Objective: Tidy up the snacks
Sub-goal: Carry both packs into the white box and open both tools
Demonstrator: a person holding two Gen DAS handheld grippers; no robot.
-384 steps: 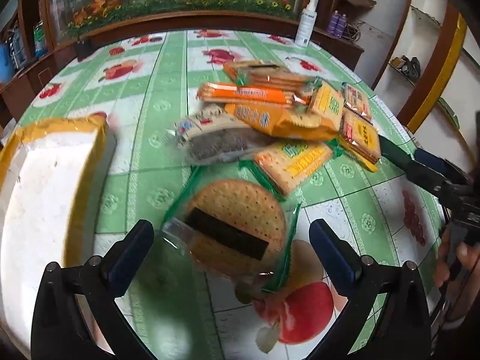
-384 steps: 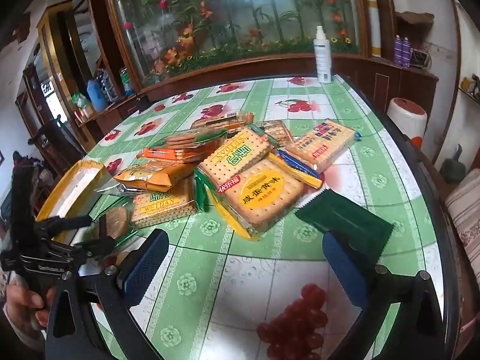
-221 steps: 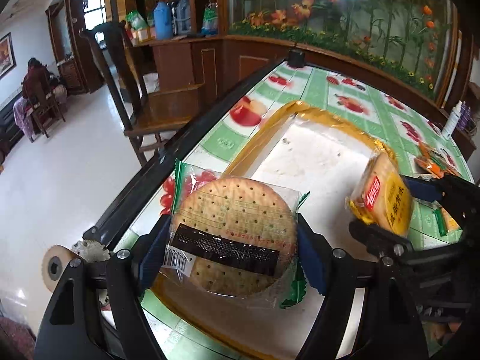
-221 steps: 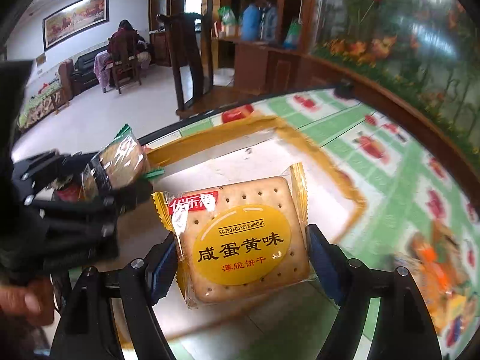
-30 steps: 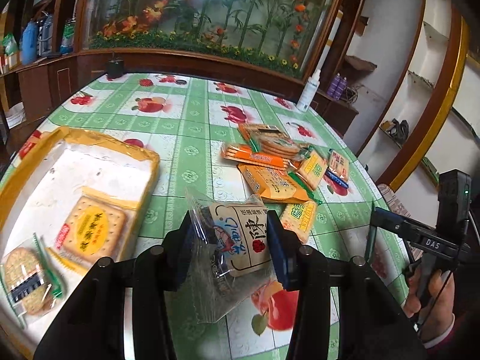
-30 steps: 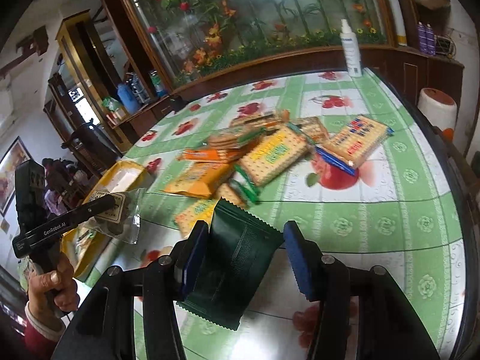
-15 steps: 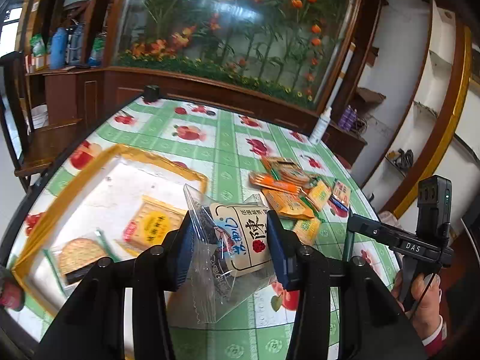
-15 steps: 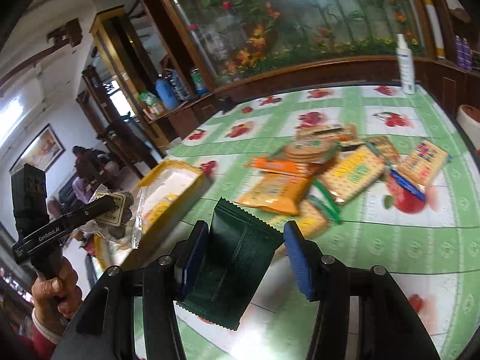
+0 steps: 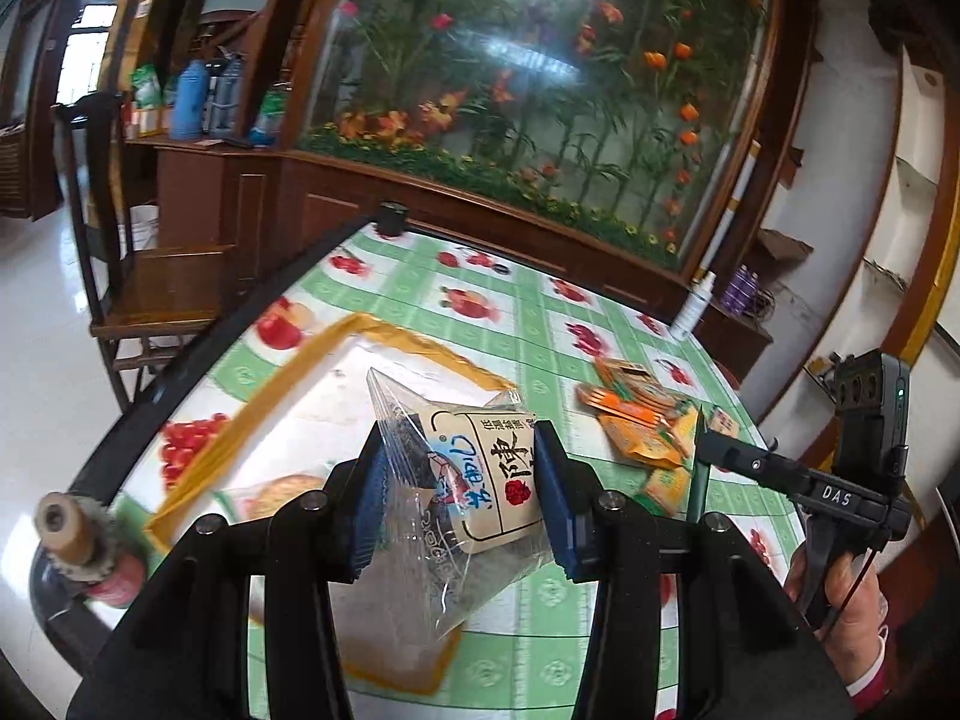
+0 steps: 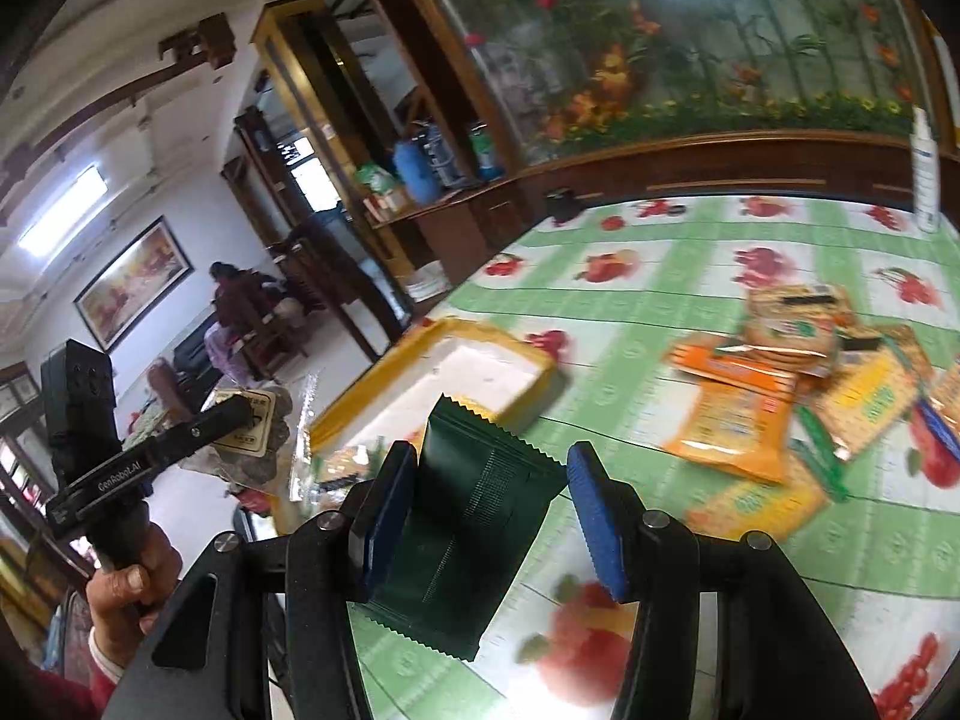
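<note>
My left gripper point(image 9: 459, 495) is shut on a clear bag of dark seeds with a cream label point(image 9: 480, 480) and holds it above the yellow-rimmed white tray point(image 9: 312, 372). A round cracker packet point(image 9: 273, 495) lies in the tray, partly hidden behind the fingers. My right gripper point(image 10: 489, 513) is shut on a dark green sachet point(image 10: 468, 528) above the table, near the tray point(image 10: 480, 360). The left gripper with its bag also shows in the right wrist view point(image 10: 240, 420). A pile of snack packets point(image 10: 780, 414) lies on the table at the right.
The round table has a green fruit-print cloth point(image 10: 690, 276). A white spray bottle point(image 10: 924, 168) stands at the far edge by the glass cabinet. A roll of tape point(image 9: 78, 546) sits at the table edge left of the tray. A wooden chair point(image 9: 150, 276) stands beside the table.
Both grippers have swung left from the snack pile toward the tray, each still holding its packet. The left one is now over the tray.
</note>
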